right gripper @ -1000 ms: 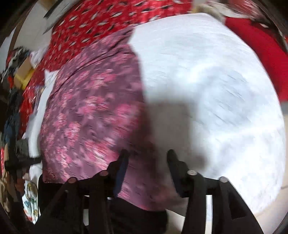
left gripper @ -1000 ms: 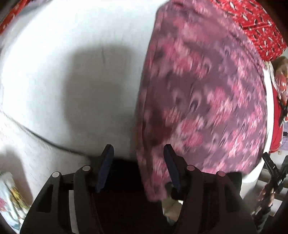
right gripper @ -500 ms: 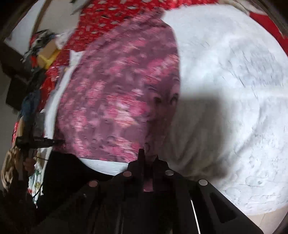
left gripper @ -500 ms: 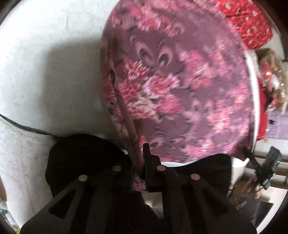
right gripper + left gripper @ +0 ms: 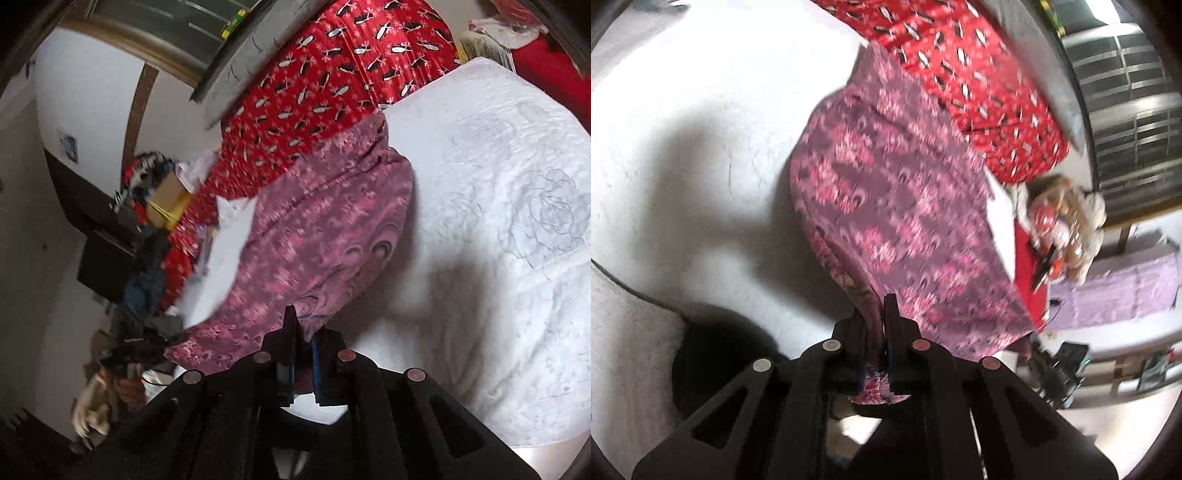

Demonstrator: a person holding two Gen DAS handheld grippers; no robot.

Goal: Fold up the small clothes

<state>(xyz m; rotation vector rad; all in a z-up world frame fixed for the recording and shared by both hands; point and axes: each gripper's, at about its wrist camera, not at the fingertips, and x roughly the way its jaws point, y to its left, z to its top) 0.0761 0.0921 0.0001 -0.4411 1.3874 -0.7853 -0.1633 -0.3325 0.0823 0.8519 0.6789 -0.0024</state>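
A purple garment with a pink flower print (image 5: 897,206) lies on a white quilted bed cover (image 5: 701,155), its near edge lifted off the surface. My left gripper (image 5: 875,317) is shut on the garment's near left corner, with cloth bunched between the pads. In the right wrist view the same garment (image 5: 317,236) stretches away from me, and my right gripper (image 5: 303,332) is shut on its near right corner. The far end of the garment still rests on the bed cover (image 5: 517,229).
A red cloth with black and white marks (image 5: 971,85) (image 5: 325,96) lies beyond the garment. A white sheet of paper (image 5: 225,262) sits by the garment's far side. Clutter, a cardboard box (image 5: 168,195) and dark furniture (image 5: 107,266) stand past the bed's edge.
Both grippers went from open over the garment's near edge to shut on its corners. Since then both have risen and tilted up, lifting the near edge off the bed cover.
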